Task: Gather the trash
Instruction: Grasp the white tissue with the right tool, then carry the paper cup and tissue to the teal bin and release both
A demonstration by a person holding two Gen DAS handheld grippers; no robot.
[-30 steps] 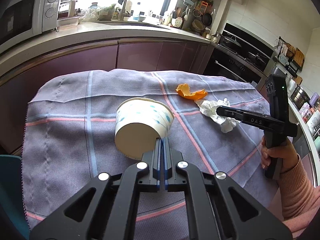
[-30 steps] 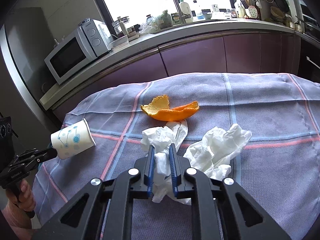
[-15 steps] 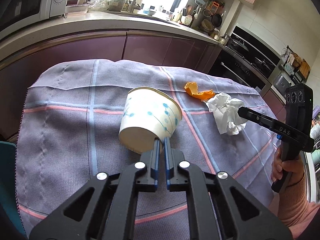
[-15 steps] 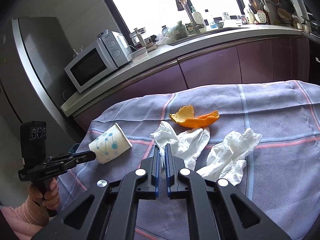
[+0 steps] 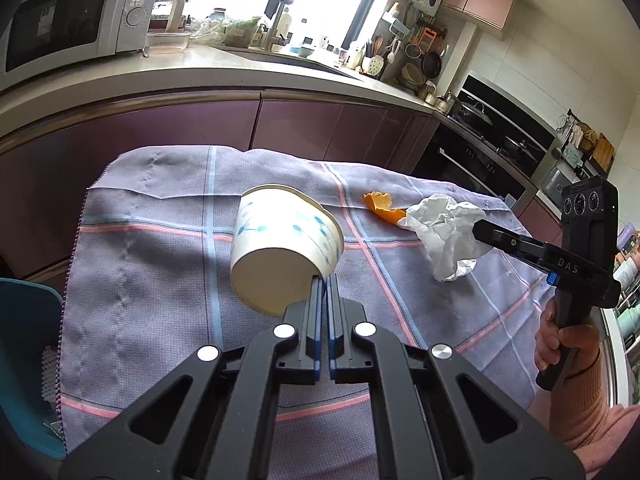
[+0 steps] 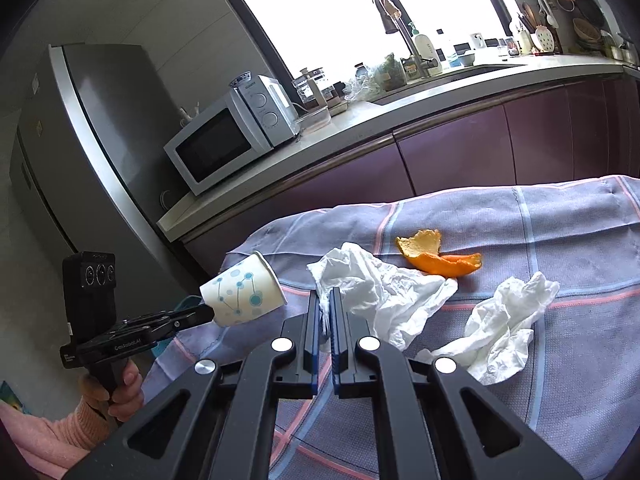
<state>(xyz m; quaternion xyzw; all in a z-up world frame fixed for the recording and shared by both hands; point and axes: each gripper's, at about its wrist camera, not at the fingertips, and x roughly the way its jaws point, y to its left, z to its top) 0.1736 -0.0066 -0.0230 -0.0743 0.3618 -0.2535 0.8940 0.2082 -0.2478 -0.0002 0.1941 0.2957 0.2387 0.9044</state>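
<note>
My left gripper (image 5: 323, 280) is shut on the wall of a white paper cup with blue dots (image 5: 280, 240) and holds it tilted above the cloth; the cup also shows in the right wrist view (image 6: 240, 296). My right gripper (image 6: 325, 300) is shut on a crumpled white tissue (image 6: 380, 292) and holds it off the table; the tissue shows in the left wrist view (image 5: 444, 228). A second crumpled tissue (image 6: 504, 332) and an orange peel (image 6: 436, 258) lie on the purple checked cloth (image 6: 580, 240).
A teal bin (image 5: 24, 360) stands by the table's left edge. Purple kitchen cabinets (image 5: 280, 128) run behind the table, with a microwave (image 6: 228, 136) on the counter. An oven (image 5: 480, 148) is at the right and a fridge (image 6: 80, 152) at the far left.
Both grippers have risen. The right gripper closed on the tissue and lifted it off the cloth, moving left. The left gripper keeps the cup and has lifted it.
</note>
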